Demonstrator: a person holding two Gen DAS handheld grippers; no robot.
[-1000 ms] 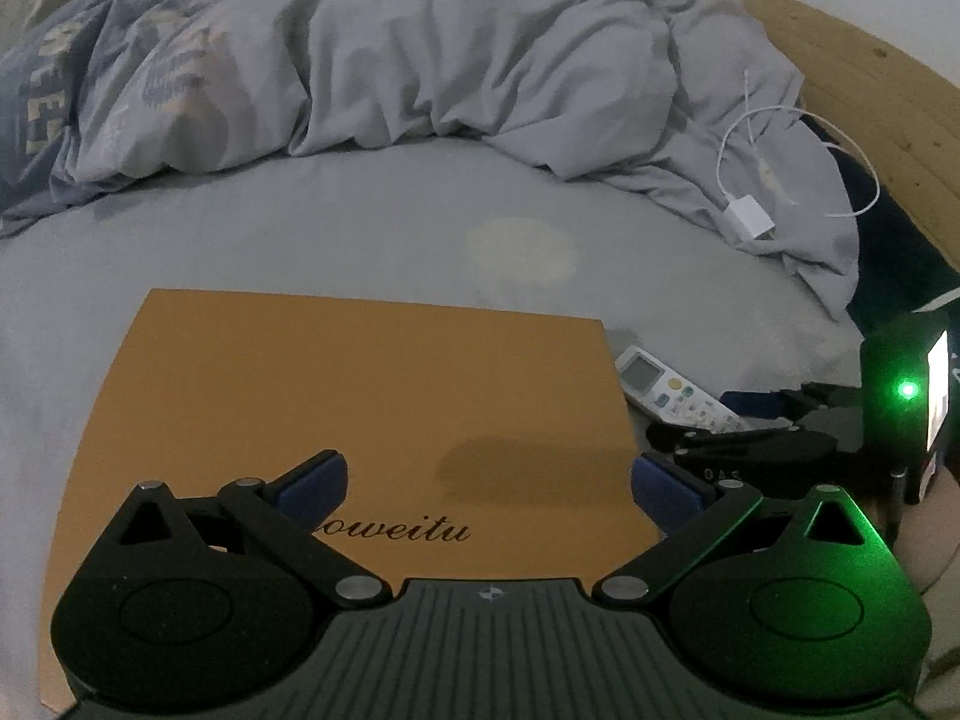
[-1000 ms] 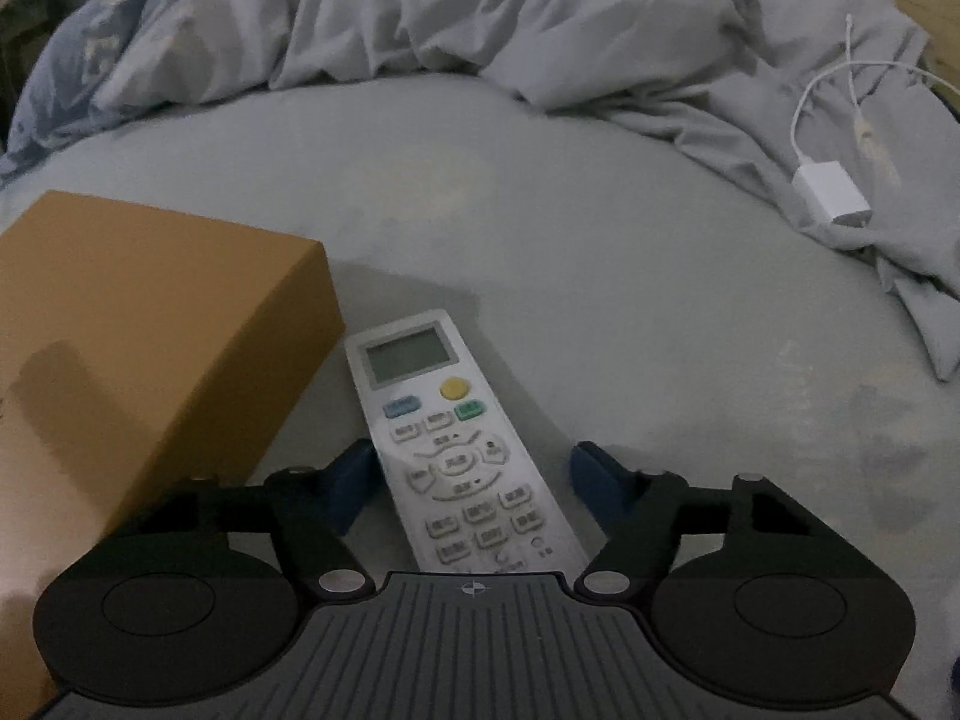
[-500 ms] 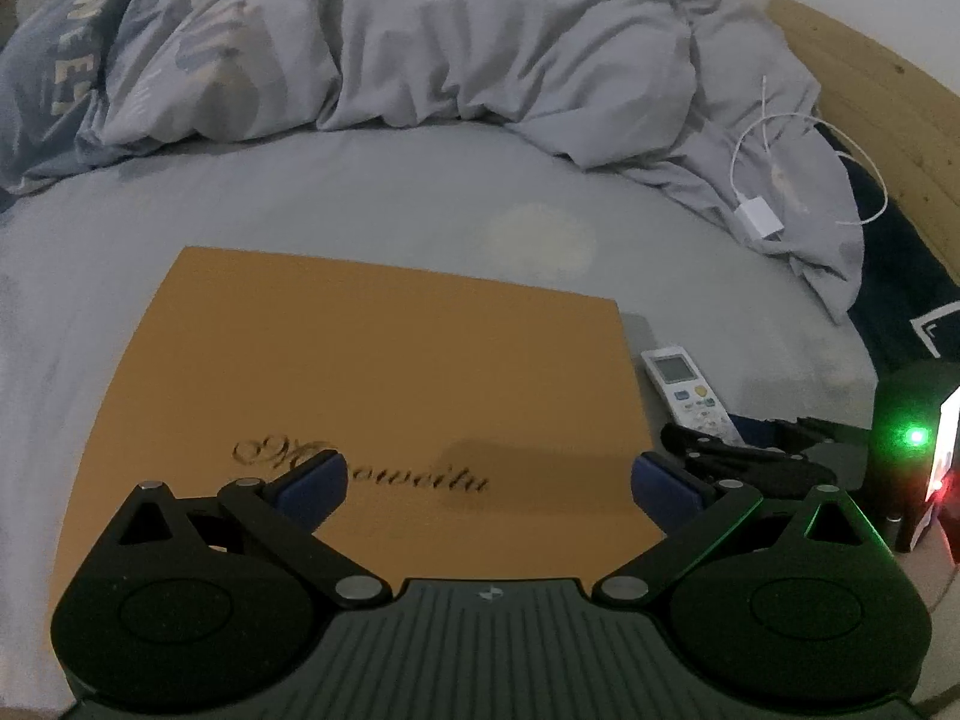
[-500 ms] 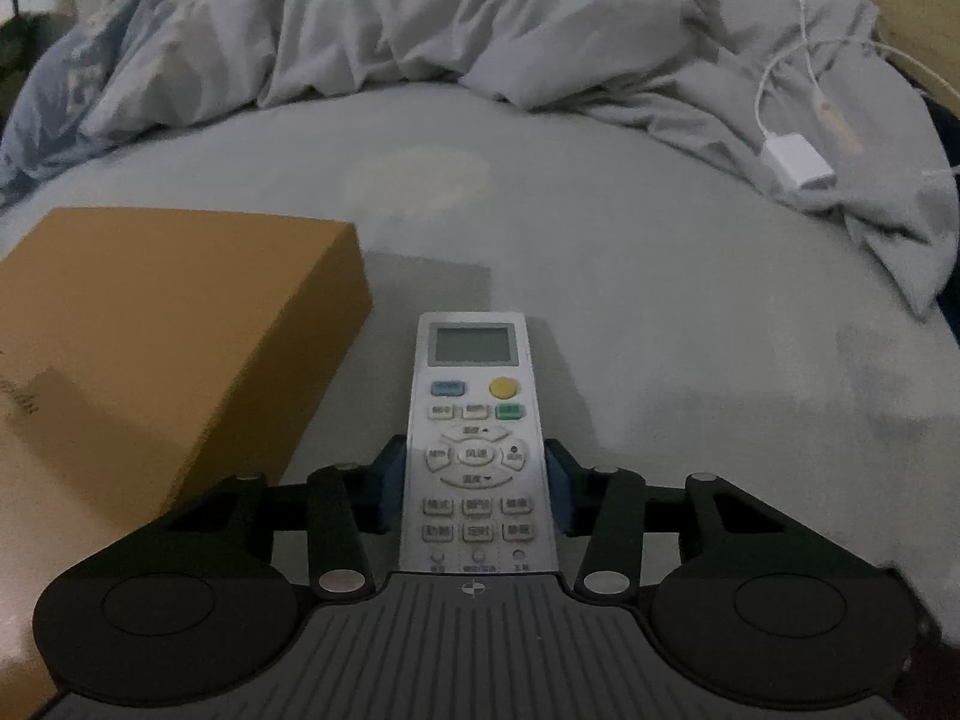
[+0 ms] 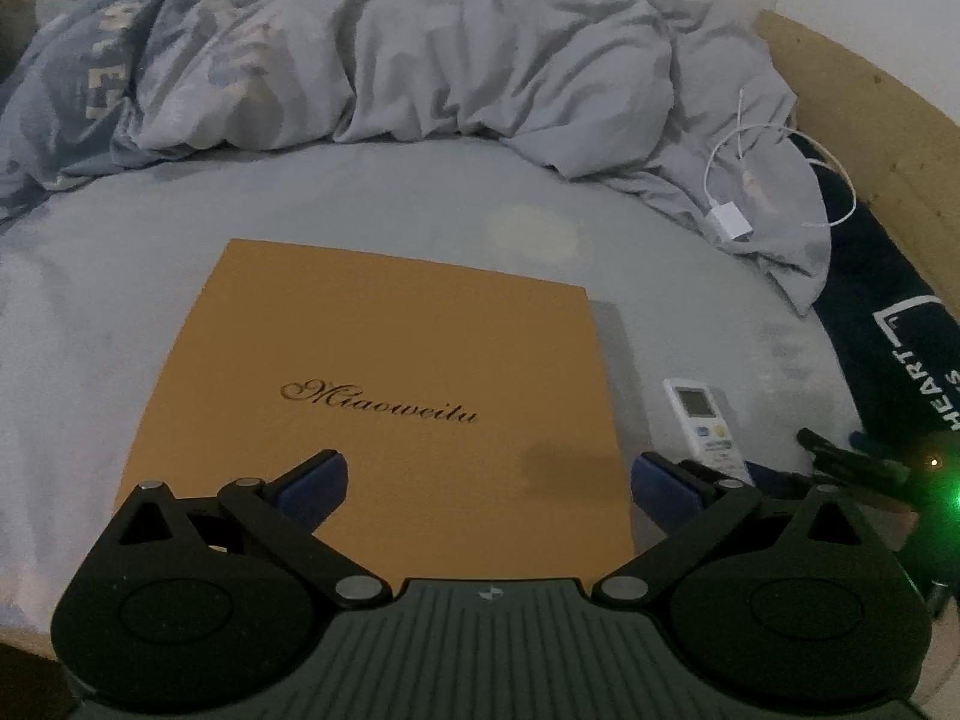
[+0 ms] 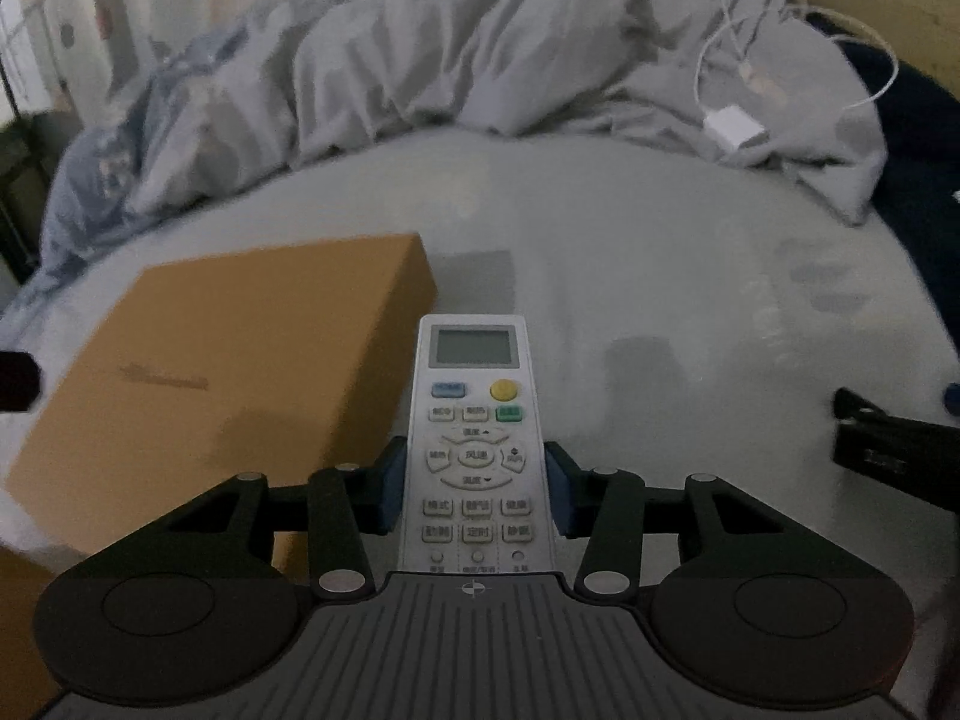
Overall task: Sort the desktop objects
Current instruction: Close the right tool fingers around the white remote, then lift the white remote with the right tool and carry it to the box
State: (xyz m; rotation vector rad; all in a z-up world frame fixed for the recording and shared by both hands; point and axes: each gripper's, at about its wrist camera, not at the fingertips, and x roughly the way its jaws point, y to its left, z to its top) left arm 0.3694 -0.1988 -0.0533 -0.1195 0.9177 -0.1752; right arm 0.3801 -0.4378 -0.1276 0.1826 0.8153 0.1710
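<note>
The white rectangular plastic remote control [image 6: 474,450], with a grey display, a yellow round button and rows of pale keys, is pinched across its lower half by the jaws of the right gripper [image 6: 474,489]; a blue pad [image 6: 387,489] is pressed against each long side. The display end is pointed away from the gripper, and a shadow is cast on the pale grey bed sheet [image 6: 660,252] beyond it. Whether the remote is clear of the sheet cannot be told for certain.

Just left of the remote, the flat tan cardboard box [image 6: 228,360] is seen lying on the bed. In the left wrist view its lid [image 5: 384,396] is shown with dark script lettering, and the remote [image 5: 705,420] is seen just beyond the box's right edge, apart from it.

The jaws of the left gripper [image 5: 489,483] are spread wide over the near part of the box, with nothing between them; no contact with the lid can be made out.

A crumpled grey duvet [image 5: 480,60] is heaped across the far side of the bed, and a white charger with its coiled cable [image 5: 729,219] is laid on a fold of it at the right. A dark blue printed fabric [image 5: 900,336] is seen beside the wooden bed frame [image 5: 870,108].
</note>
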